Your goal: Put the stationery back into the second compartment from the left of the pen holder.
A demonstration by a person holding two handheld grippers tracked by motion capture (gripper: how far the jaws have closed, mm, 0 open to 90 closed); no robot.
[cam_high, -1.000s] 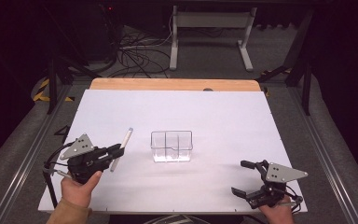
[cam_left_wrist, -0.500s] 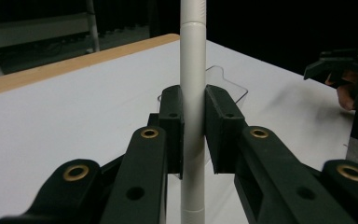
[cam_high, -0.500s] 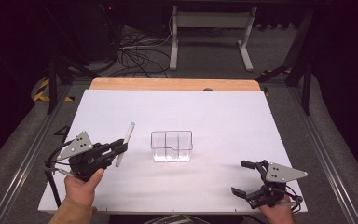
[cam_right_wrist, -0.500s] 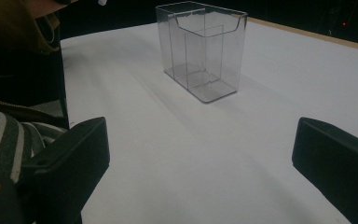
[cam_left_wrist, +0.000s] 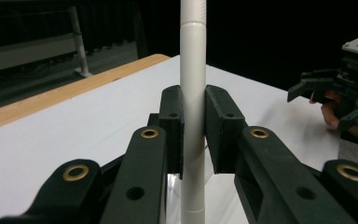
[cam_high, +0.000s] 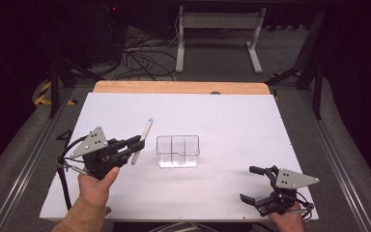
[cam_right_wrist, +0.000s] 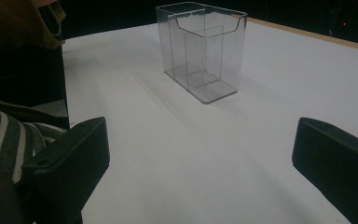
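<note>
The left gripper (cam_high: pixel 136 146) is clamping its jaws on a white pen (cam_high: pixel 142 141), holding it tilted above the tabletop (cam_high: pixel 232 121), just left of the clear divided holder (cam_high: pixel 178 151); the right gripper (cam_high: pixel 257 184) is resting near the front right corner, jaws standing wide apart.
</note>
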